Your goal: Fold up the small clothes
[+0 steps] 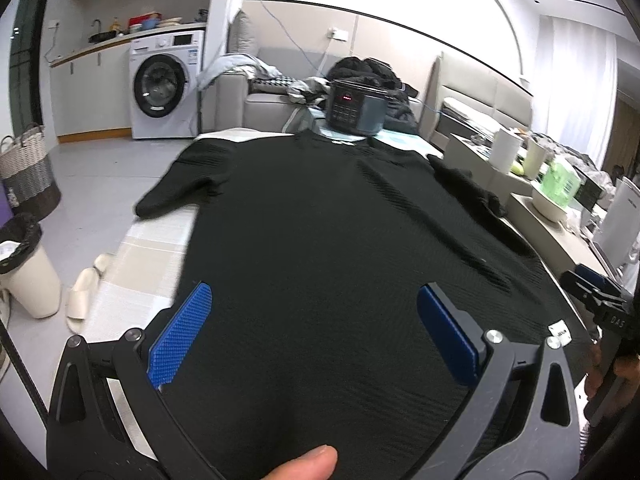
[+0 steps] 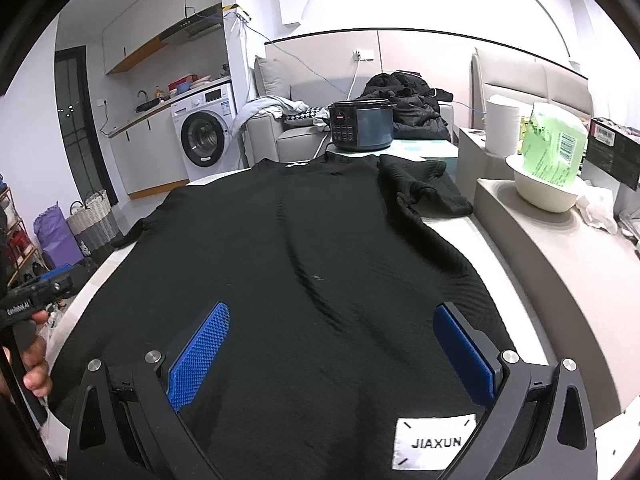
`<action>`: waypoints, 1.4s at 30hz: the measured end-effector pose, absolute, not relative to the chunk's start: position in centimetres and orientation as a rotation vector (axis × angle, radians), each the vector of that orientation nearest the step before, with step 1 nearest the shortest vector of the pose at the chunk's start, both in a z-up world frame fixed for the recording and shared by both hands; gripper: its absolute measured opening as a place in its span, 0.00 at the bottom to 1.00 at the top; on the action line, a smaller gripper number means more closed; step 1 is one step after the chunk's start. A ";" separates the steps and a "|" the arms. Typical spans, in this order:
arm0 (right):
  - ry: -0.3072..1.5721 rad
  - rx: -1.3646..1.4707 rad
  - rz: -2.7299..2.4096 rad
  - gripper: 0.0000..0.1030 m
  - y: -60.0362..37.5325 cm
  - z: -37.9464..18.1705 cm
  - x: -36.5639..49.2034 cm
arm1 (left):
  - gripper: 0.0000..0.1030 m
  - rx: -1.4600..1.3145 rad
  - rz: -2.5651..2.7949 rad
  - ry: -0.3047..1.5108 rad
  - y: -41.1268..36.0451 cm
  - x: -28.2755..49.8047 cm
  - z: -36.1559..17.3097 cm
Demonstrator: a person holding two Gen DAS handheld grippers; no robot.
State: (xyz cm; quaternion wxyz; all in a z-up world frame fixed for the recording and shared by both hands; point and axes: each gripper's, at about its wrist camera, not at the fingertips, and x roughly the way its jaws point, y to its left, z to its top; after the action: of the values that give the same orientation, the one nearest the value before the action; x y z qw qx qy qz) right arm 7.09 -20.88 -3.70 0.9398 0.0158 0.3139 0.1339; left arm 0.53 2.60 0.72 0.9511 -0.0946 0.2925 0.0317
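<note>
A black knit top lies spread flat on the pale bench, hem toward the cameras and neckline toward the far end, just in front of a dark cooker. Laid out like this, both sides are in reach, which suits a fold that starts from the hem or the sleeves. Its left sleeve stretches outward to the bench edge, while the right sleeve lies crumpled and bunched, so it likely needs straightening before it folds cleanly.

The left gripper hangs over the hem with its jaws spread wide, nothing between the blue pads. The right gripper is posed the same way over the hem's right part, jaws spread and gripping nothing, close to the white label reading JIAXUN. Whether the fingertips touch the cloth cannot be told from these views.

With the 2 grippers side by side at the near edge, the pose looks like a set-up for pinching the hem at 2 places. No fold is visible yet, so the task seems to be at its start.
</note>
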 end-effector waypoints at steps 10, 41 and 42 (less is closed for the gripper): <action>0.652 0.054 0.229 1.00 -22.2 -3.4 7.7 | 0.99 -0.230 0.157 0.578 6.9 -0.3 0.8; 0.774 0.046 0.187 1.00 -22.1 -4.1 15.3 | 0.99 -0.272 0.267 0.785 12.3 7.4 -4.0; 0.779 0.049 0.181 1.00 -22.2 -4.3 15.5 | 0.99 -0.285 0.277 0.809 12.6 7.9 -4.6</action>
State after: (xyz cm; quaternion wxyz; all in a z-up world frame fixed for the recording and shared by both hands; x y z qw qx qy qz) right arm 15.51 -22.24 -4.32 0.9207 0.0240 0.3794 0.0881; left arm 7.90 12.61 -4.57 0.9001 -0.1379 0.3909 0.1339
